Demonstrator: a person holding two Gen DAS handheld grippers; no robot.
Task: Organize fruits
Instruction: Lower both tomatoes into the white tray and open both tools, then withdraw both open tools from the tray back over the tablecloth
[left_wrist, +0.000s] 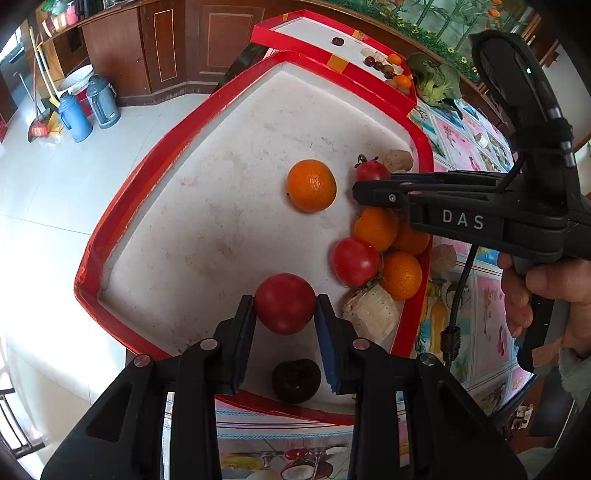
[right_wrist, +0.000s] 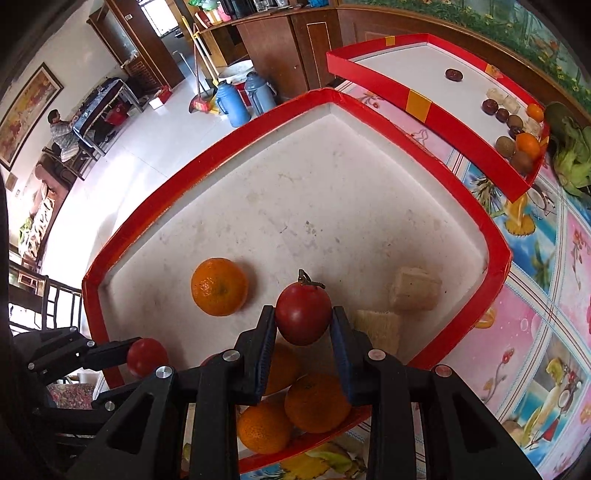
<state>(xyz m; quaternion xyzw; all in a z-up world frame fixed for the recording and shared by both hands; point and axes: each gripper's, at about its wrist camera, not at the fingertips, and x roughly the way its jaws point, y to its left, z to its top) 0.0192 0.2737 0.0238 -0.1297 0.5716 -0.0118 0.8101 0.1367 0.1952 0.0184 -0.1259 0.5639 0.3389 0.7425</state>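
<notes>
Red-rimmed white tray (left_wrist: 110, 236): left half bare, fruit crowded along right rim. Left gripper (left_wrist: 284, 314) pinching smooth tomato (left_wrist: 285, 303) near front edge. Lone orange (left_wrist: 312, 185) mid-floor. Right gripper (right_wrist: 303, 321) clamped on stemmed tomato (right_wrist: 303, 314) beside pale blocks (right_wrist: 414, 288).

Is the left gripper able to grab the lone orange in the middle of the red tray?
Probably not now: the left gripper is shut on a red tomato. The lone orange itself sits unblocked.
</notes>
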